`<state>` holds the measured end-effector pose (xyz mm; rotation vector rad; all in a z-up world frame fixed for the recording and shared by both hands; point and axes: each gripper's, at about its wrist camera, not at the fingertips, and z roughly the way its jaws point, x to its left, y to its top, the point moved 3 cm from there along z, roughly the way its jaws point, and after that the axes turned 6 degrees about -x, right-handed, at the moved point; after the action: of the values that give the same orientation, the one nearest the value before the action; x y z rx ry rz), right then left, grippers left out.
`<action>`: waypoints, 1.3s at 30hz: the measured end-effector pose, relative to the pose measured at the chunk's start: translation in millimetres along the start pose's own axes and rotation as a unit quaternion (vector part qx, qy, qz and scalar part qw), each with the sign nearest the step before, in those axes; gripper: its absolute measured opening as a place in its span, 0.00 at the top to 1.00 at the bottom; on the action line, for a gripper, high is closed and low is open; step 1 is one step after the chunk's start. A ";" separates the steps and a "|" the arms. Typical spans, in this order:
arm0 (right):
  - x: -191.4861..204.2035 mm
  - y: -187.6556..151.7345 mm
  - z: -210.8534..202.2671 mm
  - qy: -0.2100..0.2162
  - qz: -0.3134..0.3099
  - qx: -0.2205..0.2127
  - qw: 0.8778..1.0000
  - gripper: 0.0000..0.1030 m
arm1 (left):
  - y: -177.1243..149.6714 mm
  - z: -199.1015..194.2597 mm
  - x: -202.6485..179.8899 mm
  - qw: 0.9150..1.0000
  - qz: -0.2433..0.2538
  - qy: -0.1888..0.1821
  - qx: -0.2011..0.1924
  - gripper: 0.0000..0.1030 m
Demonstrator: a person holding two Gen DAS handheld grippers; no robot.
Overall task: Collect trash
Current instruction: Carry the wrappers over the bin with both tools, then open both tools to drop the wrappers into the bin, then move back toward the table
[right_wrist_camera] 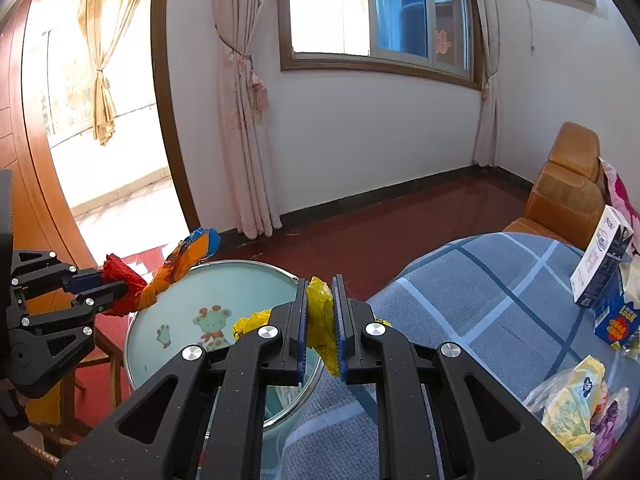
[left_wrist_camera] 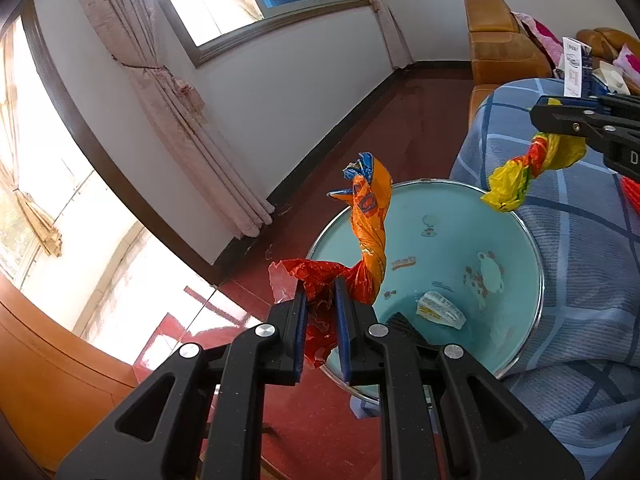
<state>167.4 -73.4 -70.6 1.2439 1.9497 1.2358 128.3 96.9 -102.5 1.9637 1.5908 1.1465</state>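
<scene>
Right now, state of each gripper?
Left gripper: shut on orange-red twisted wrapper.
Right gripper: shut on yellow twisted wrapper.

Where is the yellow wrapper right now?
The yellow wrapper is pinched in the right gripper, held in the air by the rim of the light blue trash bin, next to the blue checked blanket.

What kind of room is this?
Likely a home living room: leather sofa, curtained window, blanket-draped furniture beside a bin. Both grippers hold wrappers.
</scene>
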 end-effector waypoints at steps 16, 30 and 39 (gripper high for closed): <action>2.4 -6.9 3.5 0.011 0.008 0.013 1.000 0.60 | 2.6 -4.6 -8.0 1.000 0.006 -0.010 -0.012 0.60; 3.8 -8.4 2.7 0.011 0.005 0.014 1.000 0.59 | 2.3 -4.9 -7.8 1.000 0.005 -0.005 -0.014 0.53; 2.0 -8.0 0.6 0.008 0.009 0.011 1.000 0.59 | 3.0 -3.9 -8.6 1.000 0.007 -0.005 -0.014 0.52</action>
<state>163.6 -72.7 -77.9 1.2695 1.9721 1.2403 126.9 87.3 -101.1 1.9624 1.5513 1.1565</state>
